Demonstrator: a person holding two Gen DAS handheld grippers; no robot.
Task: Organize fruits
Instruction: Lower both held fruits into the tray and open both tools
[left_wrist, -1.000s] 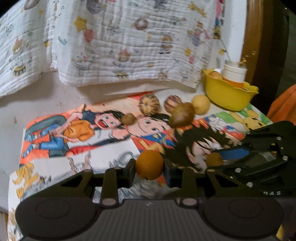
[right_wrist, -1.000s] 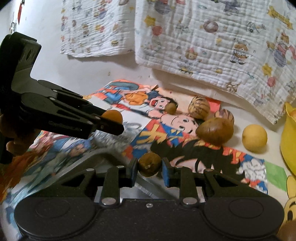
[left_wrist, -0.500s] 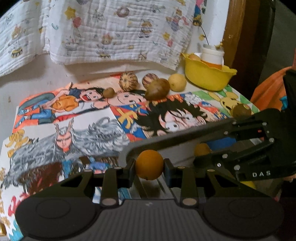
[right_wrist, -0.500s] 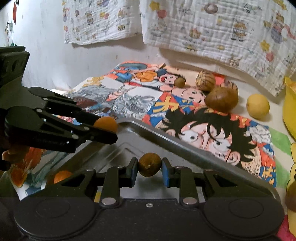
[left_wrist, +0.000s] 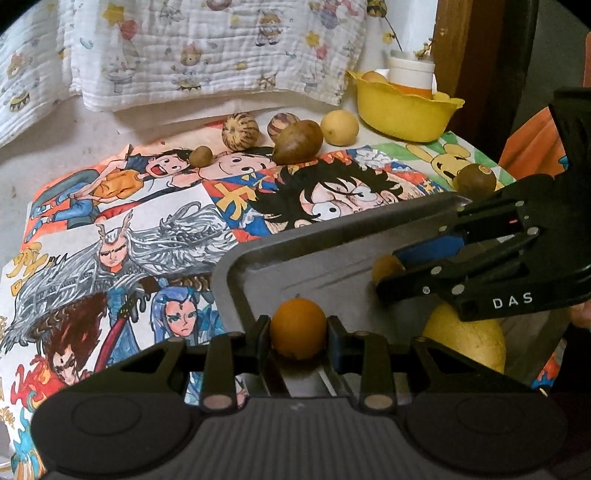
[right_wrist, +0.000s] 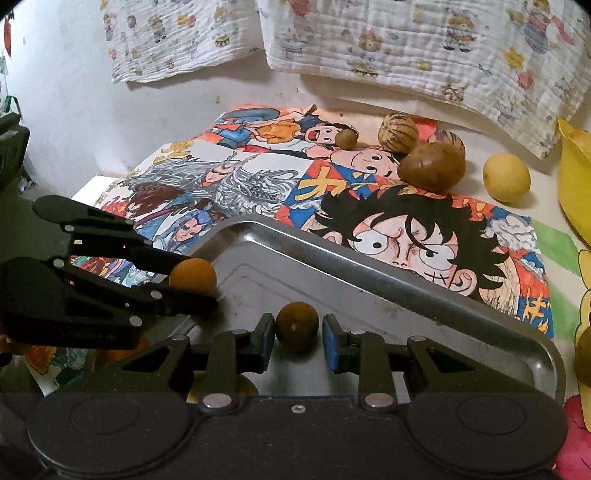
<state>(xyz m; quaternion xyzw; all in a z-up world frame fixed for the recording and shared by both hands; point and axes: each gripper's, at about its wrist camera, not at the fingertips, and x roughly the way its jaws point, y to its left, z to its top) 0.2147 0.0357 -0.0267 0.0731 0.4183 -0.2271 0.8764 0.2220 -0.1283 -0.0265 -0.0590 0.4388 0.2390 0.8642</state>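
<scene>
The left gripper (left_wrist: 297, 334) pinches a small orange fruit (left_wrist: 297, 328) between its pads, just above the near corner of a metal tray (left_wrist: 332, 236). In the right wrist view, the right gripper (right_wrist: 298, 334) frames a small brown fruit (right_wrist: 297, 325) over the tray; narrow gaps show on both sides, so the pads do not seem to press it. A large yellow fruit (left_wrist: 469, 339) lies in the tray. More fruits, among them a brown pear-shaped one (left_wrist: 298, 142), sit on the cartoon mat (left_wrist: 147, 229) near a yellow bowl (left_wrist: 402, 110).
</scene>
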